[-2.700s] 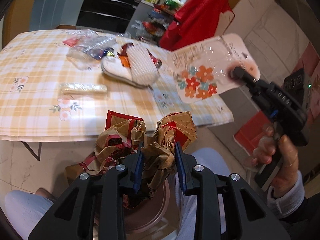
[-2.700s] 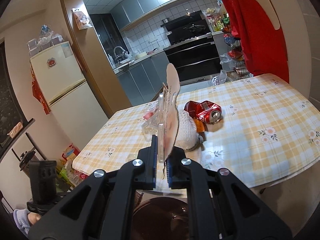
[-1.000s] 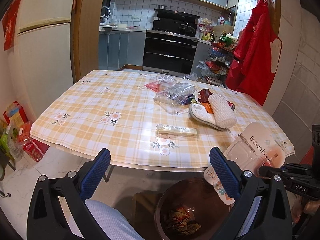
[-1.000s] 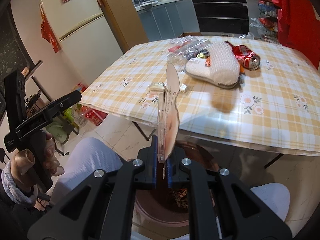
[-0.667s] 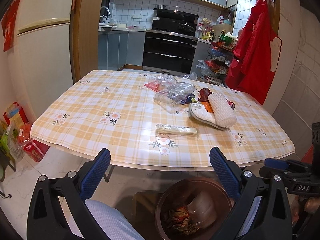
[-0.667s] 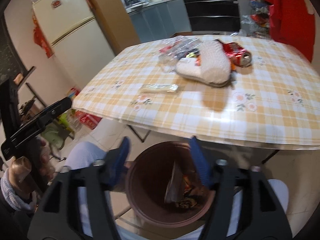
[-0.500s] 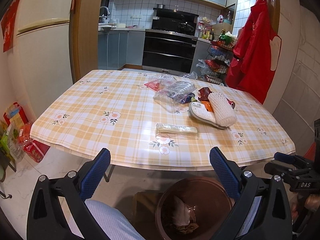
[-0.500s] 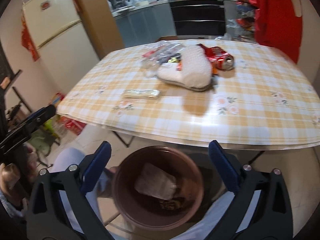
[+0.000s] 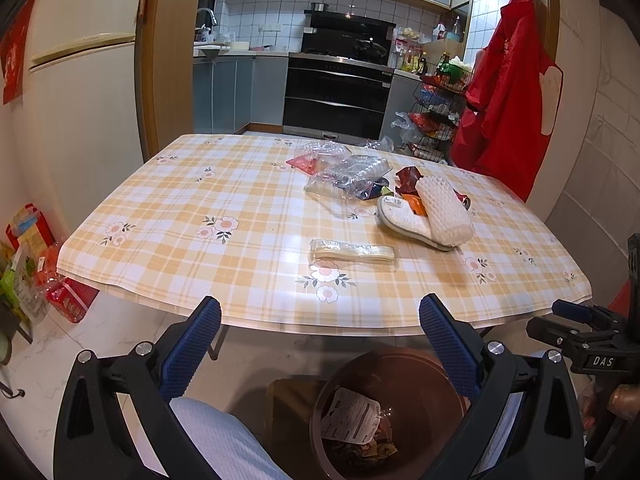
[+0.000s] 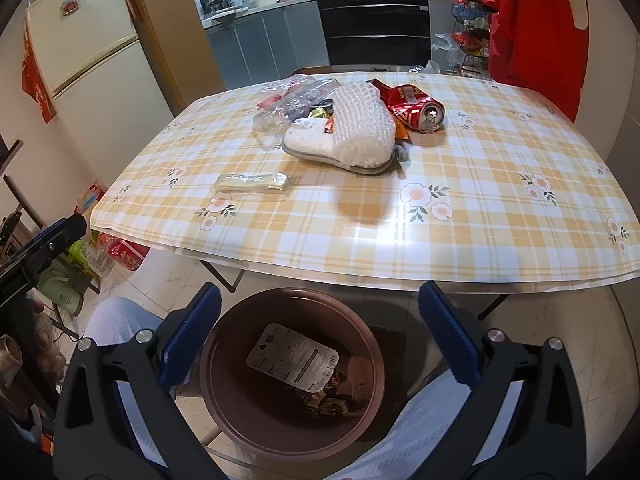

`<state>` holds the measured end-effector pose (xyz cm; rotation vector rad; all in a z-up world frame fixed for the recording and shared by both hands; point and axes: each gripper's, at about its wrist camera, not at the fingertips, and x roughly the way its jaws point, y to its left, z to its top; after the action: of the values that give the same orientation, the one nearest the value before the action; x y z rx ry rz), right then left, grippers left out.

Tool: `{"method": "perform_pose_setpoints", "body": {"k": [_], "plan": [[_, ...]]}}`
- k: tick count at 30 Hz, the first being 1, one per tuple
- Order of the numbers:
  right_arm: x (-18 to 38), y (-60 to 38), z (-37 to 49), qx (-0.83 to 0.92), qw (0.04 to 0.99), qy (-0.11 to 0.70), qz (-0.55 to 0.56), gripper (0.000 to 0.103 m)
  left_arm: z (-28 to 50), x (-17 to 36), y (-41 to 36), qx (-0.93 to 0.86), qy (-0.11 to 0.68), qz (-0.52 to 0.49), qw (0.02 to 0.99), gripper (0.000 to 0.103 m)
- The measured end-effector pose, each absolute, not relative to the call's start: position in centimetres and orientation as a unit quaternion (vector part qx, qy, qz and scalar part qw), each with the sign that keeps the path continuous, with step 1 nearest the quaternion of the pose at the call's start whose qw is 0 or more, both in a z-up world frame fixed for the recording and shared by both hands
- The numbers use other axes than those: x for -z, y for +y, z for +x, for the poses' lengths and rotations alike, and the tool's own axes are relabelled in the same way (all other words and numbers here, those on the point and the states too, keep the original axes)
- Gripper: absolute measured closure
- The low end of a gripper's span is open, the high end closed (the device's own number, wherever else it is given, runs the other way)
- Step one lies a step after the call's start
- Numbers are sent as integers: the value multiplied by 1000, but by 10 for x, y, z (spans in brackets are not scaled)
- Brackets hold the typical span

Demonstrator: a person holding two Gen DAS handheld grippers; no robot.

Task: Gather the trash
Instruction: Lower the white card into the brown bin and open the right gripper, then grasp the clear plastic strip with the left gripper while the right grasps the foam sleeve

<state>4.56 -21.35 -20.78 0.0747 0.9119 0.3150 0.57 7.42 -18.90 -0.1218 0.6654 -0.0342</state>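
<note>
Hovering over the bin (image 10: 224,408), both grippers, left (image 9: 320,344) and right (image 10: 320,332), gaped wide, empty. Next candidate, flat clear wrapper (image 10: 251,182) near table edge: light, slippery, crushable; pinch one end.

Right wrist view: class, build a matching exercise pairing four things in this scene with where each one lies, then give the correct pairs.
Things:
1. flat plastic package
2. crushed red can
3. white slipper
4. long clear wrapper

Places:
A. alone on the tablecloth, nearest the table's front edge
B. inside the brown bin
C. in the pile, just left of the can
D. at the right end of the pile

Pairs: 1-B, 2-D, 3-C, 4-A
</note>
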Motion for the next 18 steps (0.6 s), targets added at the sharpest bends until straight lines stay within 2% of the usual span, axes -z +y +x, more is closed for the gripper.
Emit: {"method": "perform_pose_setpoints", "body": {"k": [18], "plan": [[212, -237, 68, -128, 900, 417, 18, 6, 36, 217, 70, 43, 352, -18, 935, 6]]}}
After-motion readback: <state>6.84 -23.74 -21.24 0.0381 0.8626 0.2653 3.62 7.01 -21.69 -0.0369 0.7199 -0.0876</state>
